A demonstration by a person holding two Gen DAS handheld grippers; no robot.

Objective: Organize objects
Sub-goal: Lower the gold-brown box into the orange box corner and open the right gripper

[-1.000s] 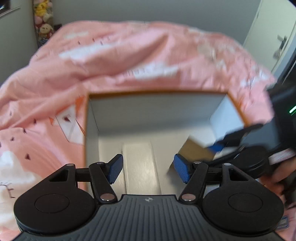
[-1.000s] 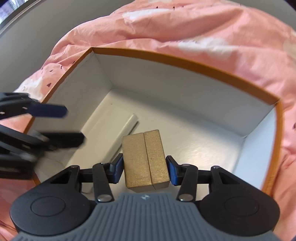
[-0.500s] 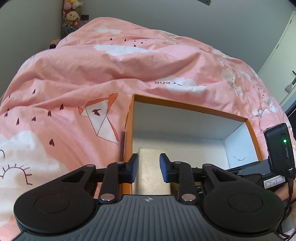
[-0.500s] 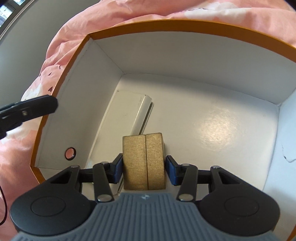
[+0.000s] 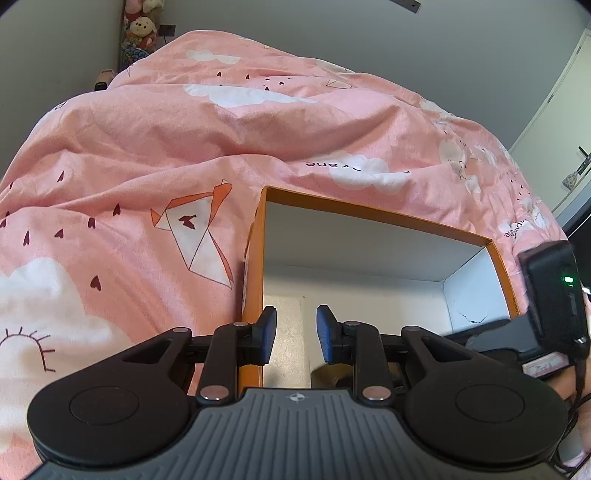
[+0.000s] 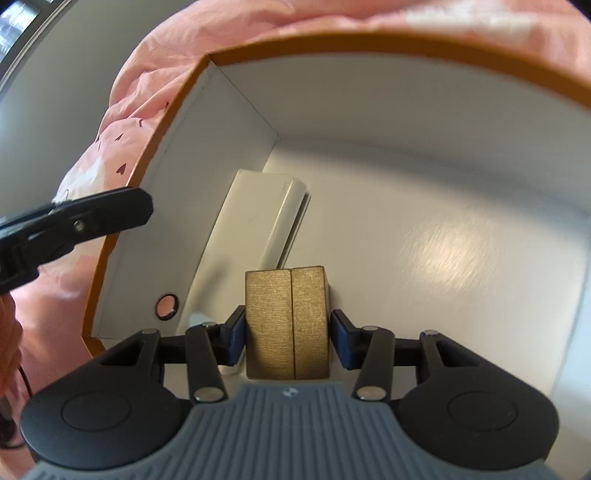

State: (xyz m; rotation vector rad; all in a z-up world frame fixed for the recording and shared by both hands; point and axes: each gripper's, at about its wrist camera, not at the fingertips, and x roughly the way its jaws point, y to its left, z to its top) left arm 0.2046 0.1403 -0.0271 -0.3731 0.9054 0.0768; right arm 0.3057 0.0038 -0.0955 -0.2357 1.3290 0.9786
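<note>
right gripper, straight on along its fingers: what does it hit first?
Likely the white floor of the orange box. The right gripper holds the gold block just beside the flat white box; depth is unclear.

We see pink duvet [image 5: 155, 147] with cloud print covering bed, grey walls [image 5: 332, 37], plush toys [image 5: 142, 31] in far corner, pale door [image 5: 569, 122] at right.

I am in a bedroom at home: a pink duvet [image 5: 221, 155] printed with clouds and origami foxes fills most of my left view, stuffed toys [image 5: 142, 29] are stacked in the upper left corner, and a door with a handle [image 5: 581, 162] shows at the right edge.
</note>
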